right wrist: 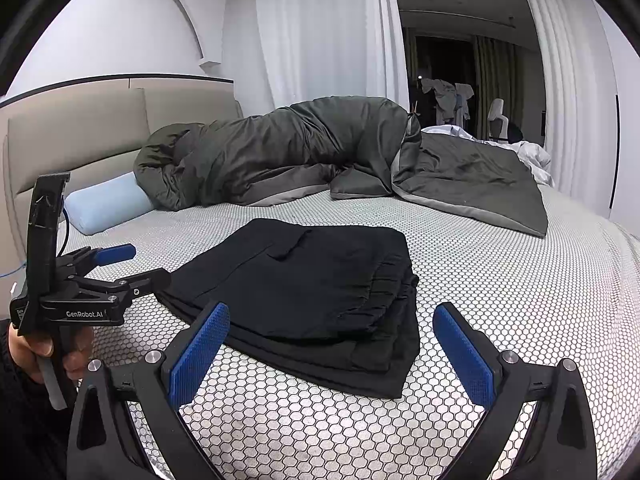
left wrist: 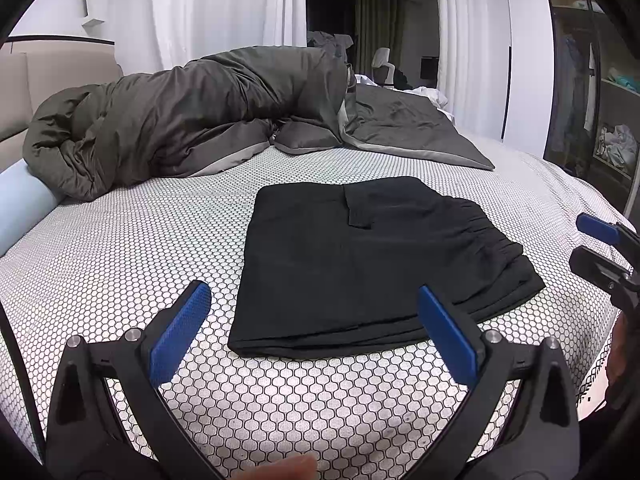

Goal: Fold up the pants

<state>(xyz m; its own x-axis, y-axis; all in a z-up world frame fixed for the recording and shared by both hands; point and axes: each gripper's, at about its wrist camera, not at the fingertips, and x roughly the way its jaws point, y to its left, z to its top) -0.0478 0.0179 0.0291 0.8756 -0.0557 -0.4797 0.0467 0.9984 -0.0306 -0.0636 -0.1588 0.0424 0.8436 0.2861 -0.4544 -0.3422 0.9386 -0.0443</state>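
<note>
This is a bedroom in a home. A wide bed (right wrist: 500, 280) with a honeycomb-patterned sheet fills both views, with a padded headboard (right wrist: 100, 128) at its far left edge. A rumpled grey duvet (right wrist: 280, 152) and a pale blue bolster pillow (right wrist: 104, 204) lie along the far edge. White curtains (right wrist: 320, 32) hang behind, and open wardrobe shelves (left wrist: 612, 120) with clothes stand at the right.

Black plastic left tongs (left wrist: 314, 330) and right tongs (right wrist: 332, 346), each with two wide curved arms ending in textured blue pads (right wrist: 198, 354). Silver round screws (right wrist: 153, 356) at the pivots. White "GenRobot.AI" lettering on the left body, seen from the right wrist. Dark sleeve (right wrist: 16, 420) at the left hand.
</note>
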